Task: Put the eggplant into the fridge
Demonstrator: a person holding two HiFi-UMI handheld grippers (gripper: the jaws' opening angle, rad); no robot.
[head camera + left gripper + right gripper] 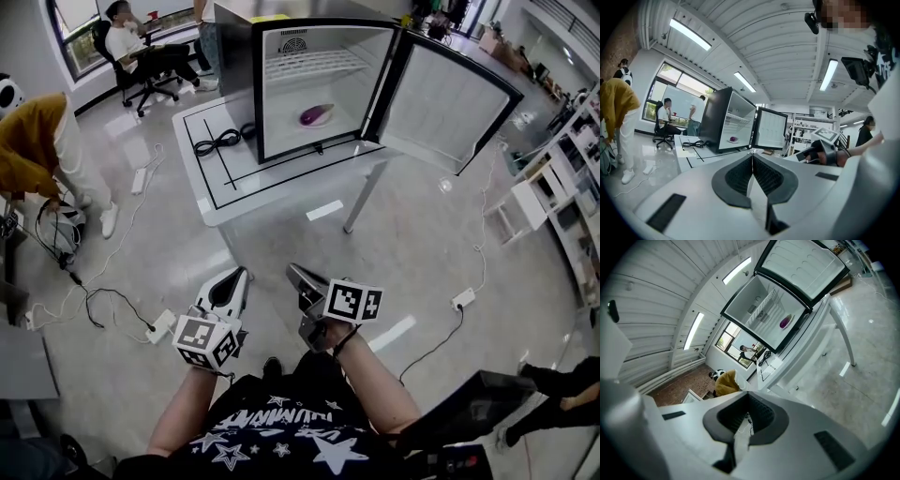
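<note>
The purple eggplant (316, 114) lies on a small white plate on the floor of the open mini fridge (281, 28), which stands on a white table (234, 192). The fridge door (453, 101) is swung wide to the right. Both grippers are held low near my body, well away from the table. The left gripper (236, 274) has its jaws closed together with nothing between them, and so does the right gripper (293, 272). In the left gripper view the eggplant (733, 138) is far ahead, and the right gripper view shows the eggplant (785, 322) in the tilted fridge.
A coiled black cable (217, 142) lies on the table left of the fridge. A person in yellow (33, 150) bends at the left; another sits on a chair (136, 52). Cables and a power strip (160, 324) lie on the floor. Shelving (562, 178) lines the right.
</note>
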